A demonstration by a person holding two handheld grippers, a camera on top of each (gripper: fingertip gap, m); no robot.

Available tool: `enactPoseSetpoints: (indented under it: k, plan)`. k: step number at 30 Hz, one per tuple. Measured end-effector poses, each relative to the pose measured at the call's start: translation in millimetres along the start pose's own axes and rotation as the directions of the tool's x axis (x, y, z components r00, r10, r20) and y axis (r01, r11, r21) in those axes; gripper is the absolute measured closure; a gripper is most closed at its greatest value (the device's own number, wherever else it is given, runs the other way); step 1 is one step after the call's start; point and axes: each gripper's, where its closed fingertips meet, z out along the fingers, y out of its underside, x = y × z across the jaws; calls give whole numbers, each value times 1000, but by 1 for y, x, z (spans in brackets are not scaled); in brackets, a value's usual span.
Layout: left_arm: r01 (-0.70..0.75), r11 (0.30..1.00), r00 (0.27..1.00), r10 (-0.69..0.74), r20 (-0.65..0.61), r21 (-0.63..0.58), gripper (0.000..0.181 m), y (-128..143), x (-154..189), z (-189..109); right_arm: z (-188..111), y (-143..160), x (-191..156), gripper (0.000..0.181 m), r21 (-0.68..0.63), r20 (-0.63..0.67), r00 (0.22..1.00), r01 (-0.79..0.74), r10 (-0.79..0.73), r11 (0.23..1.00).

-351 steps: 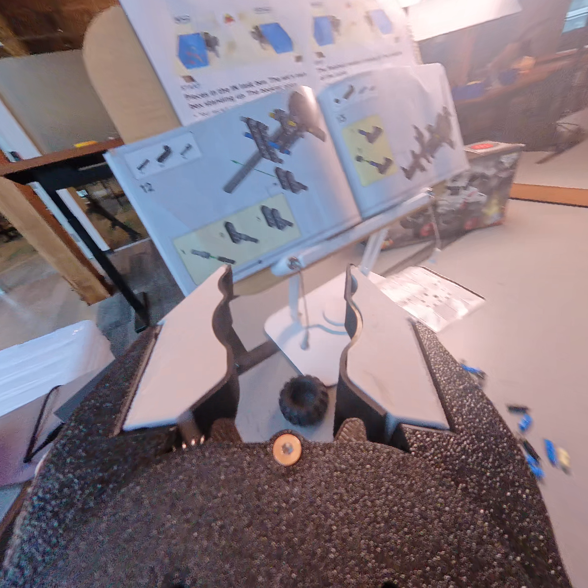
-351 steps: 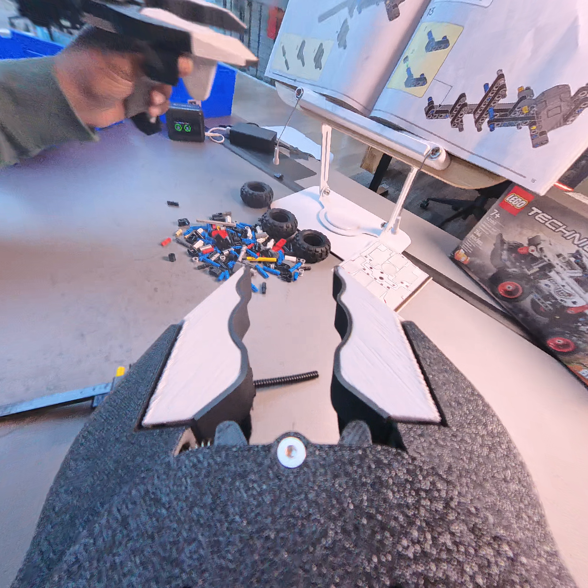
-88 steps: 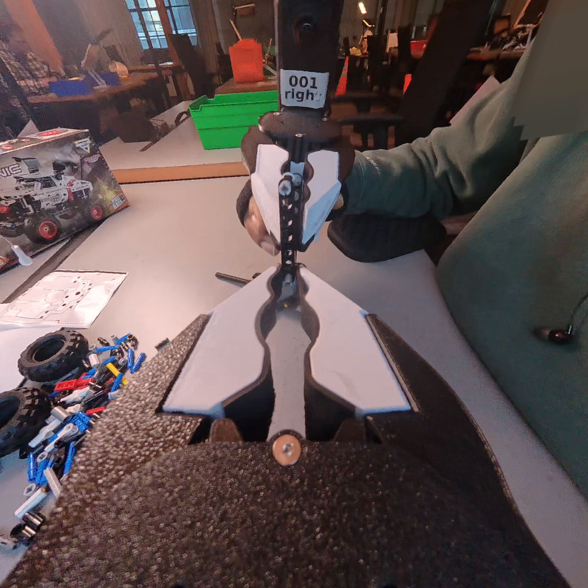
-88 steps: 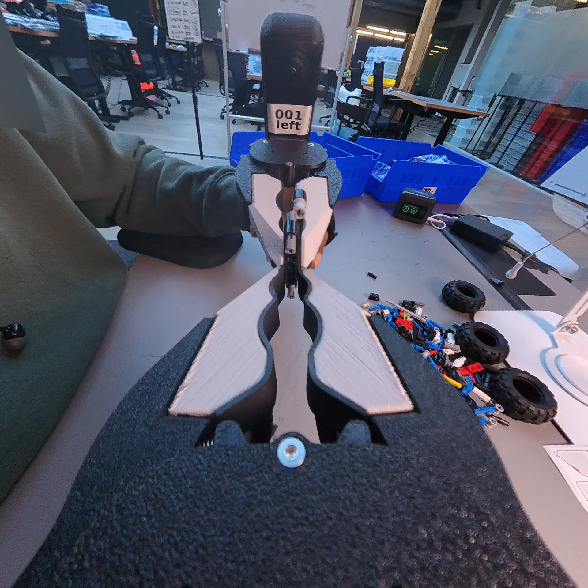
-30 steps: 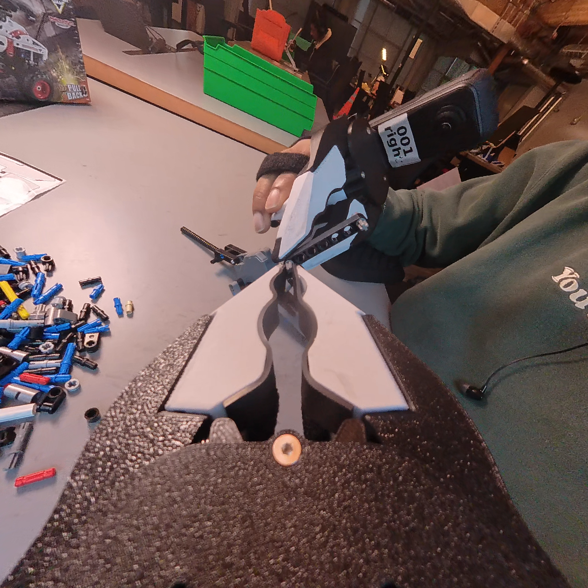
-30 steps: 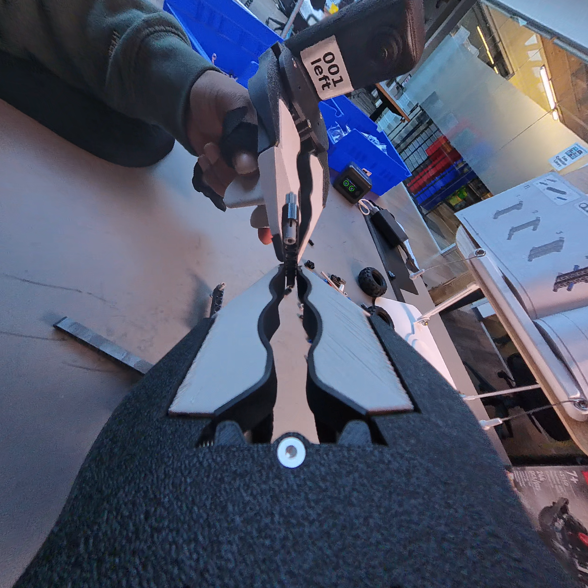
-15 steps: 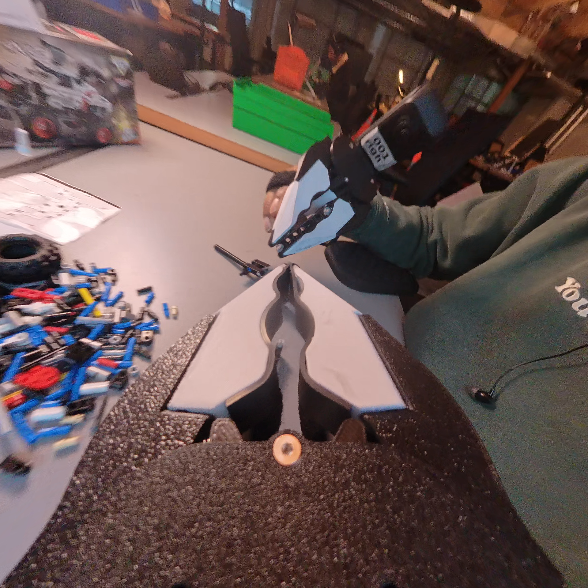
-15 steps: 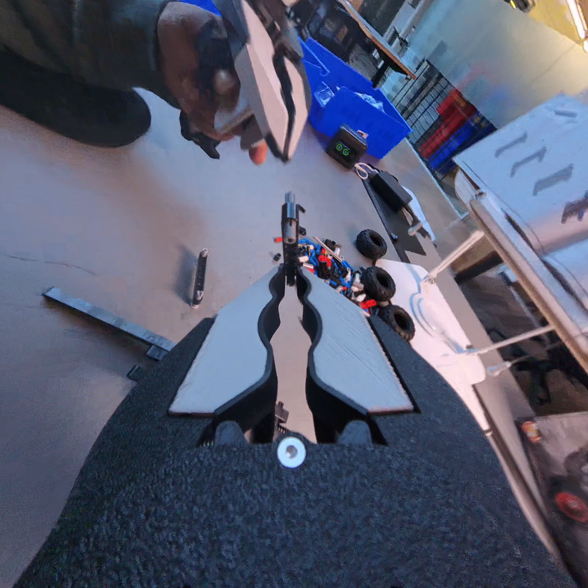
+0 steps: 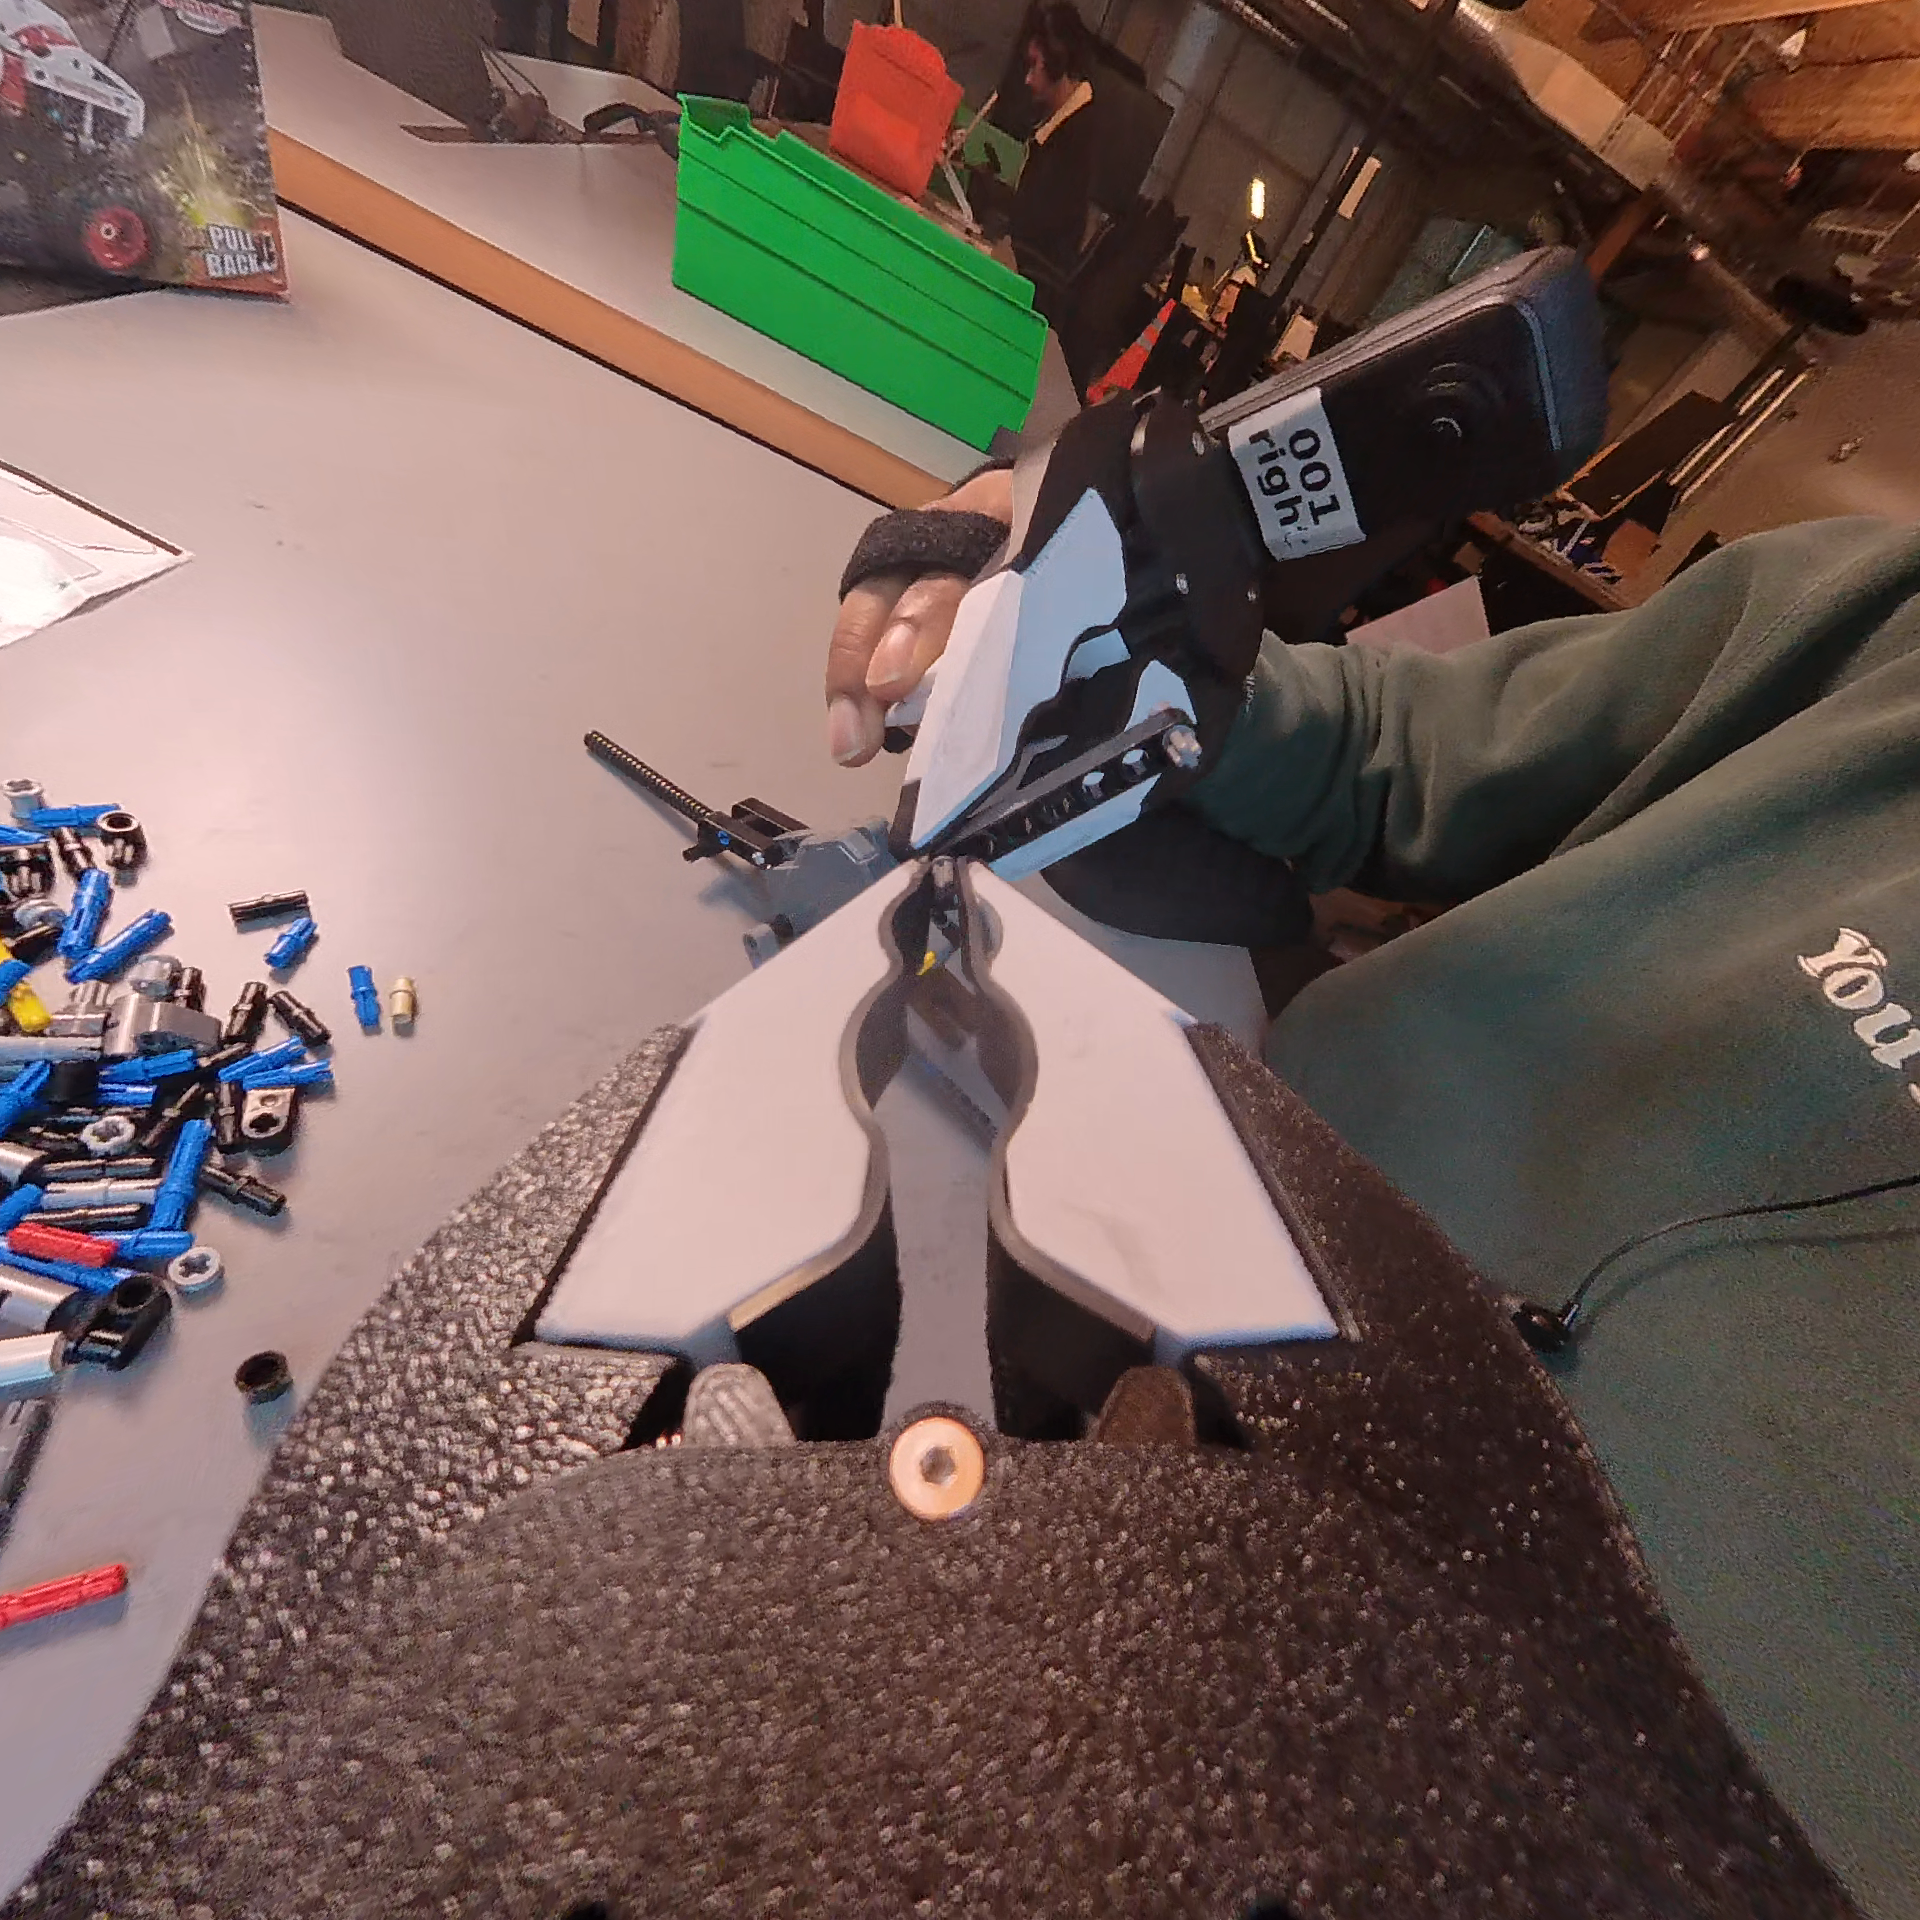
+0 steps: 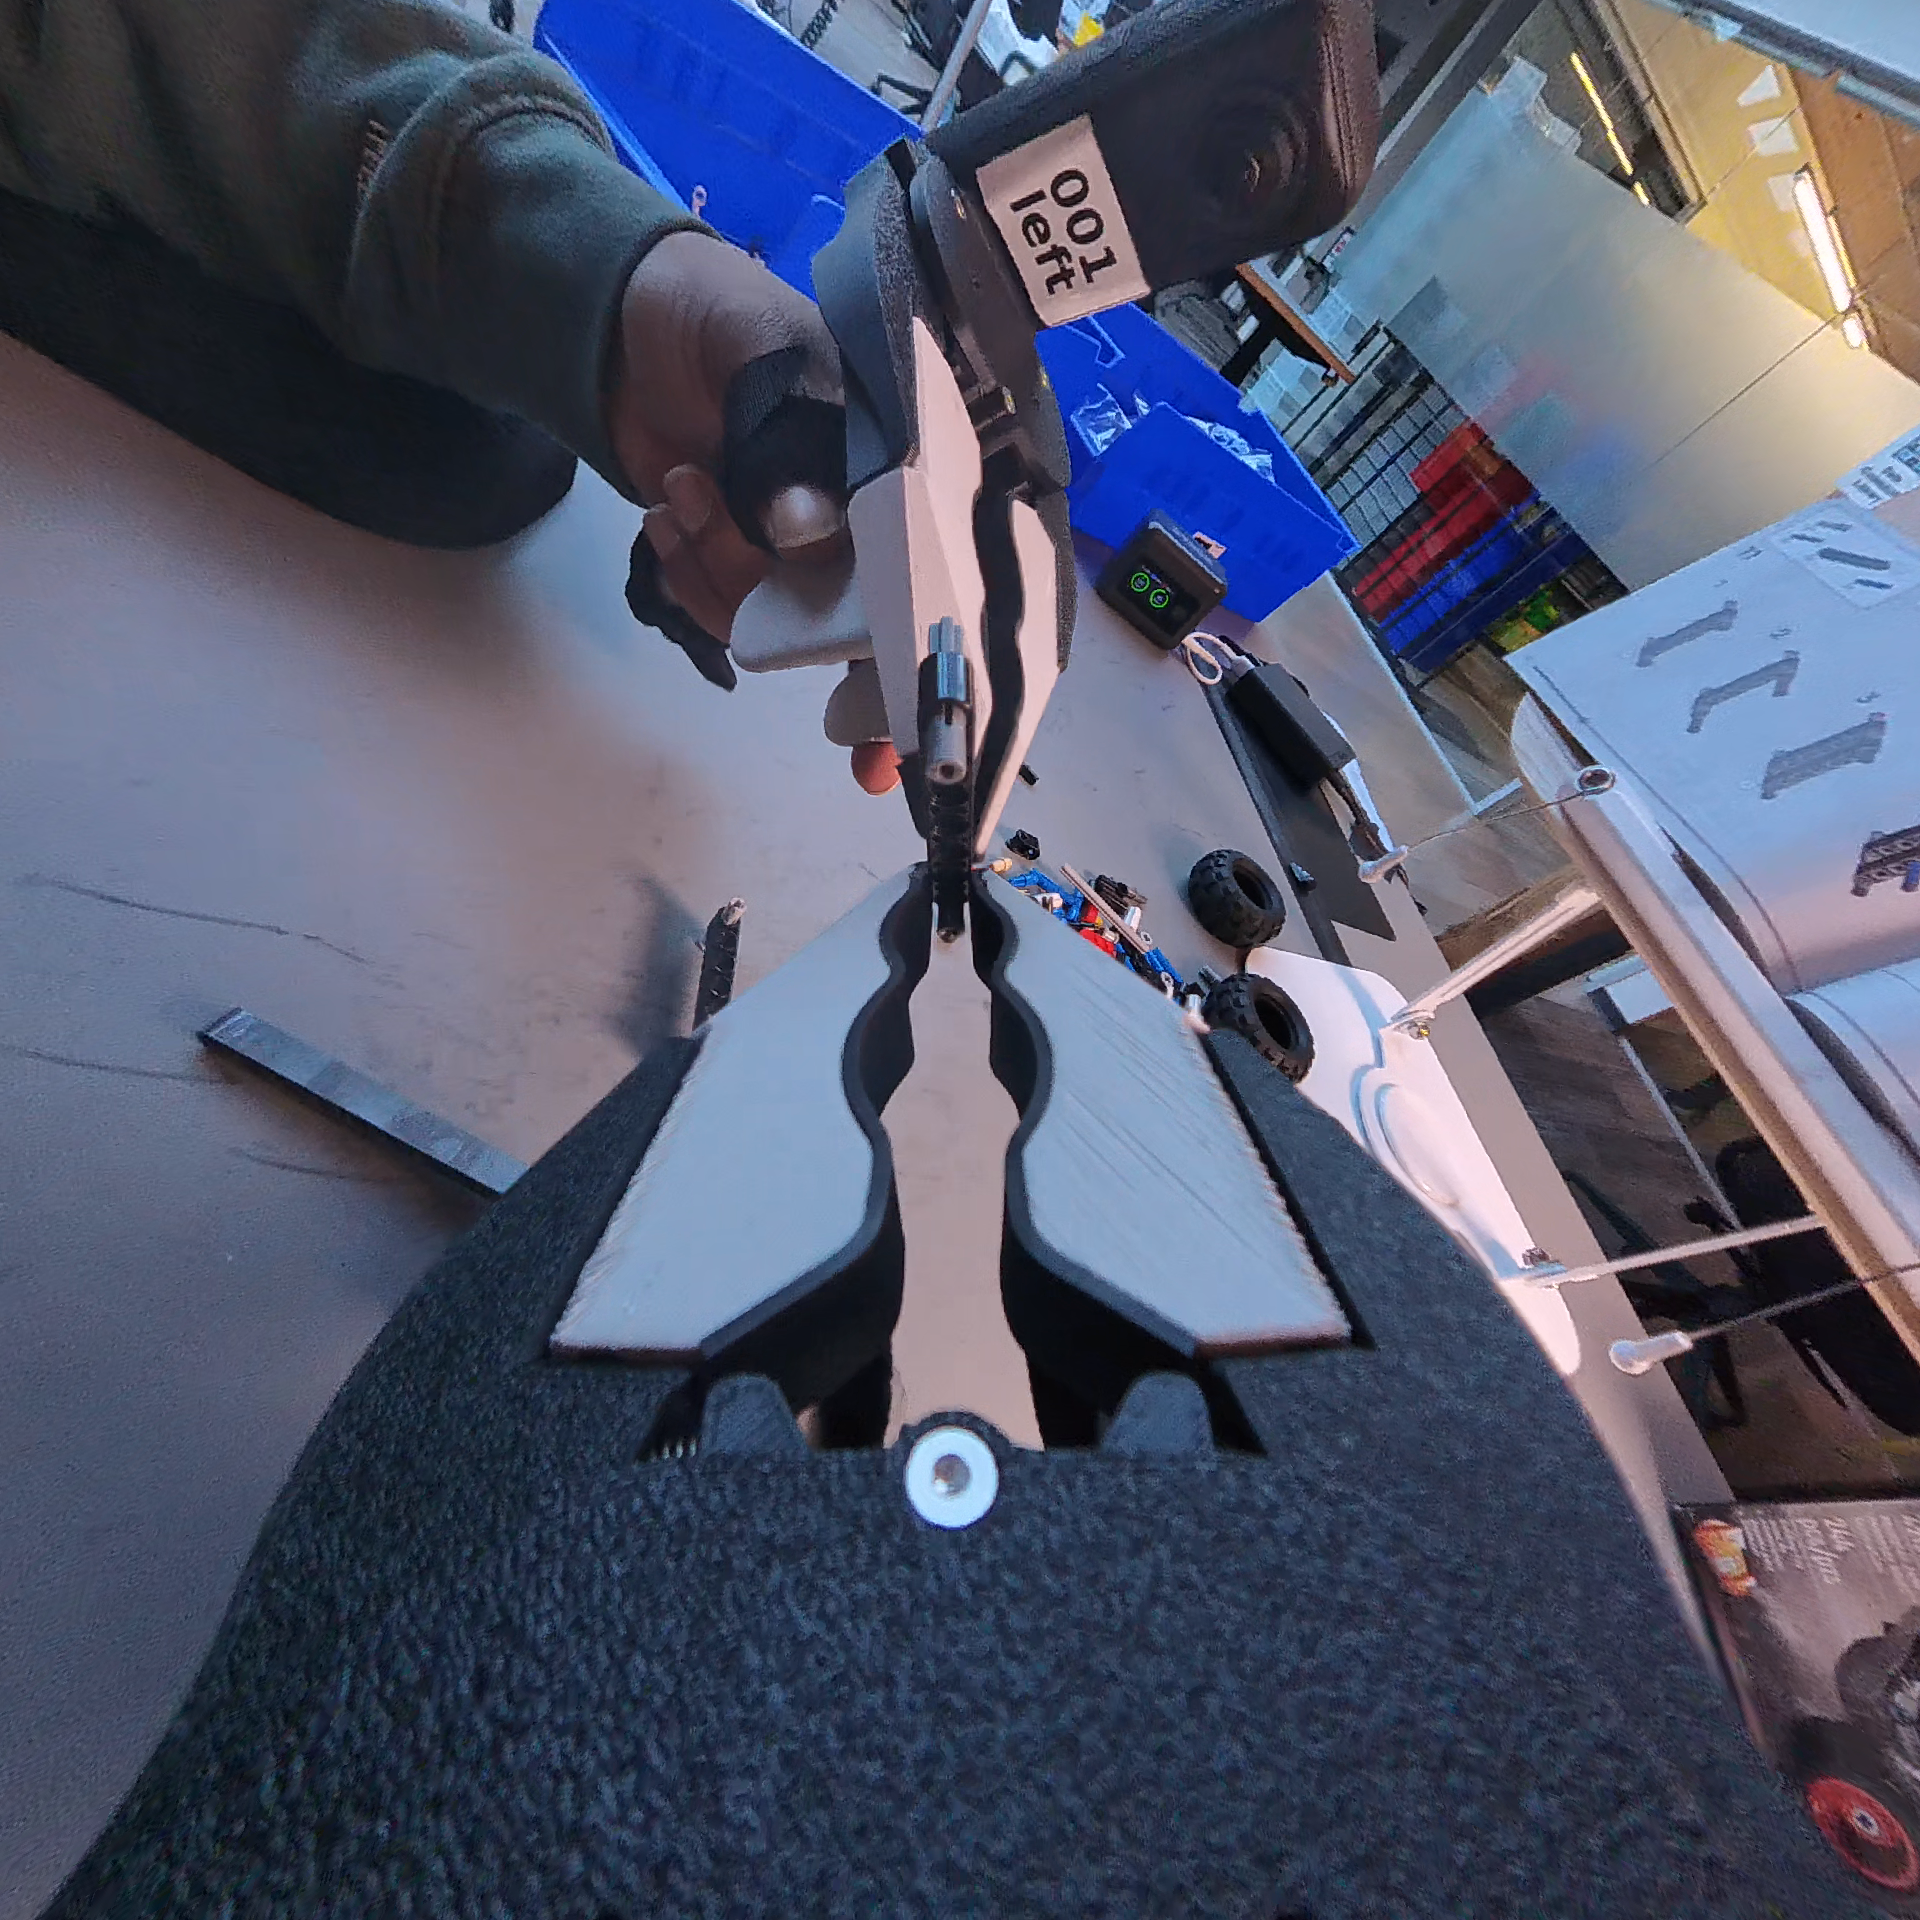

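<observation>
Above the grey tabletop [image 9: 436, 582], the right gripper [image 10: 948, 896] clenches one end of a black perforated beam [image 10: 948, 727] while the left gripper [image 9: 940, 888] pinches a small part at the beam's other end, tip to tip, loose pieces [image 9: 135, 1060] lying left of the beam.

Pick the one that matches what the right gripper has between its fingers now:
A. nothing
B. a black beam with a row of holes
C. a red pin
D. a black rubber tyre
B: in the left wrist view the right gripper is shut on the black perforated beam, meeting the left gripper tip to tip.
</observation>
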Motion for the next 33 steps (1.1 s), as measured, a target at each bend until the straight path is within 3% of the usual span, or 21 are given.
enactPoseSetpoints:
  k: [11,27,29,31,33]
  plan:
    - [-69,997,997,70,38,-28,179,-4,3,-6,2,-9,3,176,11,-87,992,89,-87,996]
    - [-152,985,987,156,48,-77,180,-4,9,-10,-5,-10,0,177,56,-17,999,38,-37,998]
    - [-155,987,982,159,98,-54,180,-9,0,-27,-16,8,19,181,2,-86,996,28,-28,1000]
    - [-130,992,979,126,160,10,180,-18,-15,-56,-37,16,35,181,42,-101,992,-77,81,996]
    - [-129,992,980,126,157,11,180,-16,-17,-57,-34,17,33,181,34,-137,989,-54,58,998]
